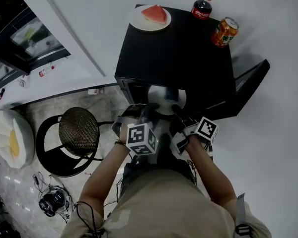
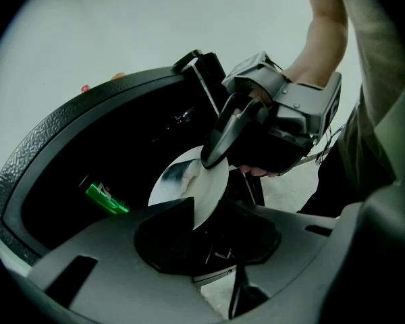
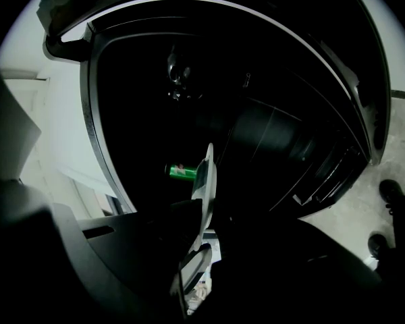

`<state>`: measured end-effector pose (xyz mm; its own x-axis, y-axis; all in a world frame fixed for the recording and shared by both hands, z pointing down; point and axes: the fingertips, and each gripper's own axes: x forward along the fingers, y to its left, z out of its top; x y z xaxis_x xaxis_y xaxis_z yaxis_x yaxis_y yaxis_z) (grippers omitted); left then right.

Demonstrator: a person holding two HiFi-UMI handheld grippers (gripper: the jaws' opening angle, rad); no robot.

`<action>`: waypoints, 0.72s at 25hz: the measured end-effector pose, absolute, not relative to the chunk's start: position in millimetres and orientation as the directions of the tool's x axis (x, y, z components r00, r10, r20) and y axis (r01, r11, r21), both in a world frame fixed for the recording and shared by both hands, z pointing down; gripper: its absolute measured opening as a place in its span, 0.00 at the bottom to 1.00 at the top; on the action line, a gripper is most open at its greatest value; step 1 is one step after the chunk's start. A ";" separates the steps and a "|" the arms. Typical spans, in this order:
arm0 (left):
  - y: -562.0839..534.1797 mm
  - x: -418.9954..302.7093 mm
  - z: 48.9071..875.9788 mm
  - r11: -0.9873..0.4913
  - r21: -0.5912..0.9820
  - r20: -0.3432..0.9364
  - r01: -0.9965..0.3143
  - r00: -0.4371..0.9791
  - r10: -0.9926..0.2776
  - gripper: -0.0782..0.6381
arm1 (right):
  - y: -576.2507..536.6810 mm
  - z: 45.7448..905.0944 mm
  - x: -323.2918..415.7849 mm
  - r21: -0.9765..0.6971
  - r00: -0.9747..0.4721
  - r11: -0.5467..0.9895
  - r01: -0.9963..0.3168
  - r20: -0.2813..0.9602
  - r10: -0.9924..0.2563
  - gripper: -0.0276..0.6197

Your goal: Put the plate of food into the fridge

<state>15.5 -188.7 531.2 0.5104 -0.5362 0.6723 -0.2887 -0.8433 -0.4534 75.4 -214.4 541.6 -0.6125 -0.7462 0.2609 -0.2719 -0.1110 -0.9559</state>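
Speckled floor, white wall, and the black mini fridge (image 1: 179, 58) stands with its door (image 1: 251, 81) swung wide to the right. A round stool (image 1: 78, 130) sits just off the person's left elbow. Both tongs are on the job: the left tongs (image 2: 196, 216) are pinched on the near rim of the white plate (image 2: 187, 181), the right tongs (image 3: 198, 238) clamped on the opposite rim, and the plate is poised right at the fridge mouth. What's on it I can't make out. The danger now is those rim-only grips: any uneven push could tilt the plate and slide the food off, or knock the rim on the frame. Inside, a green can (image 3: 178, 171) sits to the left, with plenty of dark open space beside it.
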 end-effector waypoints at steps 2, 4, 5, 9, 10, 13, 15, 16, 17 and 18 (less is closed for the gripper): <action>-190.2 15.7 531.5 -0.842 -0.453 0.671 -0.294 0.510 -0.539 0.26 | -214.4 542.2 74.9 -0.958 -0.621 -0.111 -0.264 0.257 -0.740 0.13; -193.0 16.5 530.7 -0.838 -0.456 0.667 -0.301 0.509 -0.545 0.26 | -213.9 540.6 71.9 -0.962 -0.639 -0.098 -0.254 0.243 -0.730 0.13; -194.6 17.0 530.4 -0.836 -0.458 0.665 -0.303 0.507 -0.548 0.26 | -213.3 539.1 69.6 -0.964 -0.650 -0.086 -0.252 0.235 -0.723 0.13; -197.2 18.6 532.1 -0.836 -0.462 0.667 -0.296 0.505 -0.548 0.26 | -210.4 536.8 65.2 -0.962 -0.664 -0.066 -0.265 0.232 -0.711 0.13; -197.3 19.0 532.7 -0.837 -0.462 0.667 -0.294 0.506 -0.546 0.26 | -210.0 537.2 66.0 -0.961 -0.663 -0.068 -0.268 0.235 -0.711 0.13; -198.9 18.9 533.1 -0.837 -0.461 0.666 -0.295 0.508 -0.547 0.26 | -209.5 538.1 67.4 -0.960 -0.667 -0.067 -0.271 0.238 -0.706 0.13; -200.4 18.7 532.9 -0.836 -0.461 0.665 -0.297 0.508 -0.547 0.26 | -208.7 538.4 66.1 -0.960 -0.672 -0.067 -0.273 0.240 -0.700 0.13; -200.9 18.9 533.0 -0.836 -0.462 0.665 -0.296 0.508 -0.548 0.26 | -208.3 538.7 65.0 -0.959 -0.675 -0.067 -0.274 0.241 -0.697 0.13; -201.3 19.1 533.2 -0.835 -0.463 0.664 -0.296 0.509 -0.548 0.26 | -208.0 539.2 63.8 -0.959 -0.677 -0.068 -0.277 0.245 -0.694 0.13; -201.7 19.6 533.5 -0.835 -0.463 0.664 -0.297 0.509 -0.548 0.26 | -207.9 540.2 62.8 -0.957 -0.678 -0.069 -0.283 0.250 -0.691 0.13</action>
<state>19.6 -201.7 533.5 0.5088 -0.5485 0.6635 -0.2968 -0.8353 -0.4628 62.8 -207.9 540.2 -0.6778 -0.6913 0.2504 -0.2828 -0.0692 -0.9567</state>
